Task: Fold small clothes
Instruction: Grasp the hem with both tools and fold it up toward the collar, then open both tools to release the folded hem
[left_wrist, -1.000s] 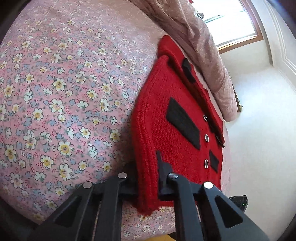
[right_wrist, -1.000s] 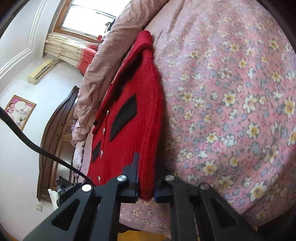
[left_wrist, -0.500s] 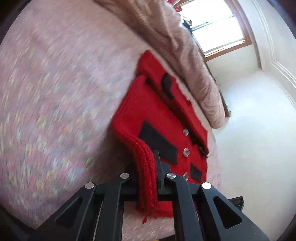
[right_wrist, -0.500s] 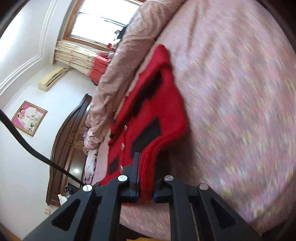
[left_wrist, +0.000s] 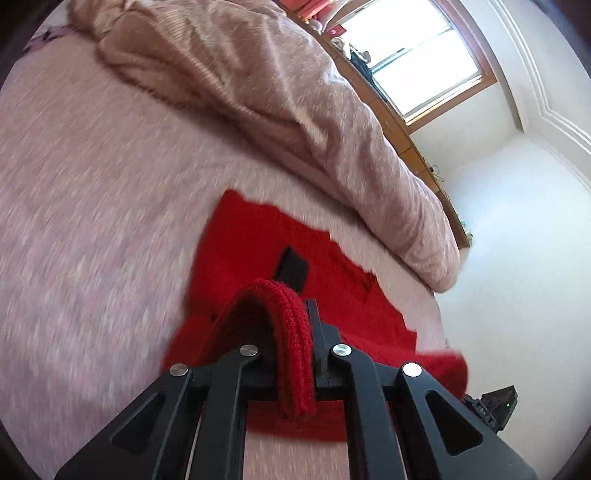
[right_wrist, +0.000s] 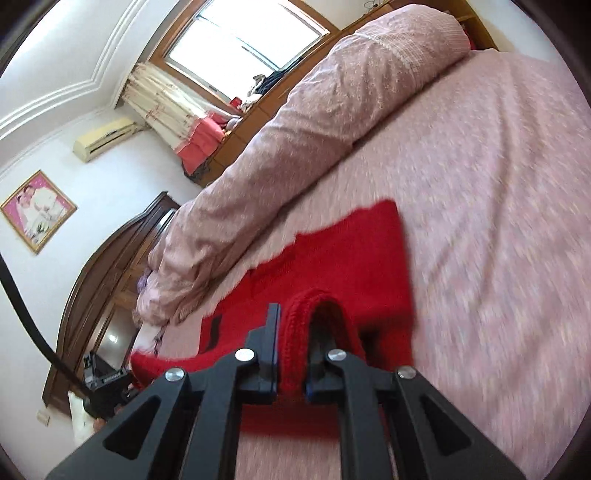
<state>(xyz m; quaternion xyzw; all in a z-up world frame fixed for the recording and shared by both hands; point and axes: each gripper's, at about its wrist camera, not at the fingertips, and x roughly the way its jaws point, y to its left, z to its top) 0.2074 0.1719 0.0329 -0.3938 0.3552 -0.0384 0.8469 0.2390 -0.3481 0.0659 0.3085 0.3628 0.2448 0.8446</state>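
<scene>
The step in hand looks like the bottom-to-top fold of a red cardigan (left_wrist: 258, 243) lying on the bed (left_wrist: 92, 184). Its near hem is lifted off the sheet and arches over toward the far end, where the collar part rests flat near the rolled-up quilt (left_wrist: 295, 92).

The next move, as I judge it, calls for carrying both corners of the hem together toward the far edge, keeping them level with each other so that the fold line stays straight, then lowering them so that the hem meets the far edge.

The left gripper (left_wrist: 286, 354) has its jaws pressed nearly together, pinching the ribbed hem at the left corner. The right gripper (right_wrist: 293, 354) is likewise closed tight on the ribbed hem at the right corner, with the knit bunched between its pads.
</scene>
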